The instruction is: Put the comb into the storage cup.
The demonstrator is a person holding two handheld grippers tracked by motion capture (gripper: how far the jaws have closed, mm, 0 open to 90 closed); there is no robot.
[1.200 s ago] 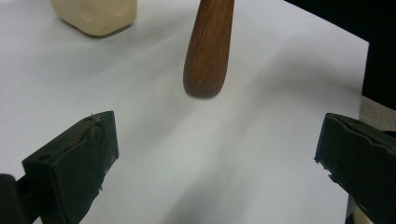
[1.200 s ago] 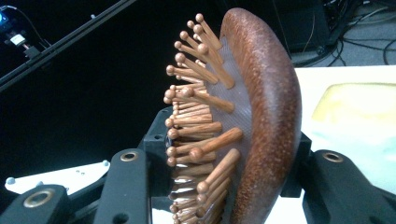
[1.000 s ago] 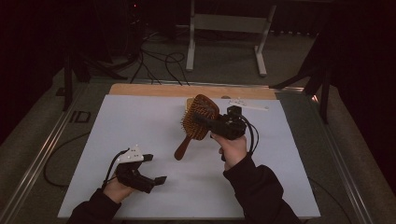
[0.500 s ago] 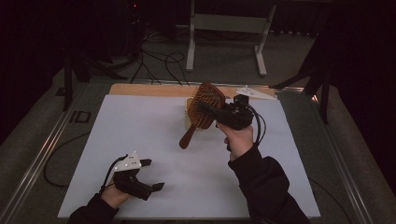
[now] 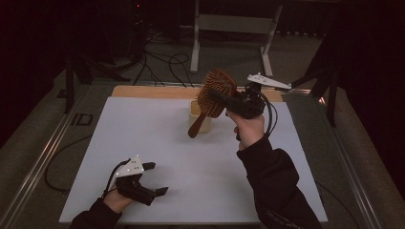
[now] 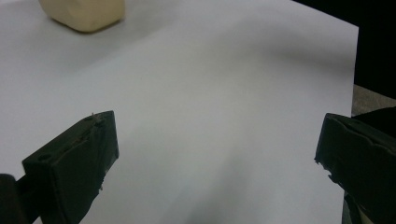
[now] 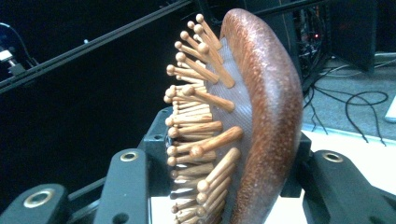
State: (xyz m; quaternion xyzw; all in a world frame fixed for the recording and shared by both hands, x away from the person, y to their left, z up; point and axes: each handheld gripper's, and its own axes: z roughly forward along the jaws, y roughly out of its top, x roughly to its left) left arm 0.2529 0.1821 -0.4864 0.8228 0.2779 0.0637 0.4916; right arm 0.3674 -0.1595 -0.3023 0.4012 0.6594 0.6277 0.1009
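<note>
The right claw is clamped on the head of a wooden hairbrush and holds it in the air above a cream-coloured container, which stands on the white sheet covering the counter. Seen from the high view, the brush tilts, its handle slanting down toward the container's near-left side and its bristled head lifted beyond the container. In the right gripper view the hairbrush stands on edge between the two black jaws, the dark brown back toward one jaw and the rounded wooden pins toward the other. The left claw rests low on the white sheet, well apart from the container on the person's side, with its jaws spread wide and nothing between them; the left gripper view shows bare sheet between the jaws and the container farther off.
</note>
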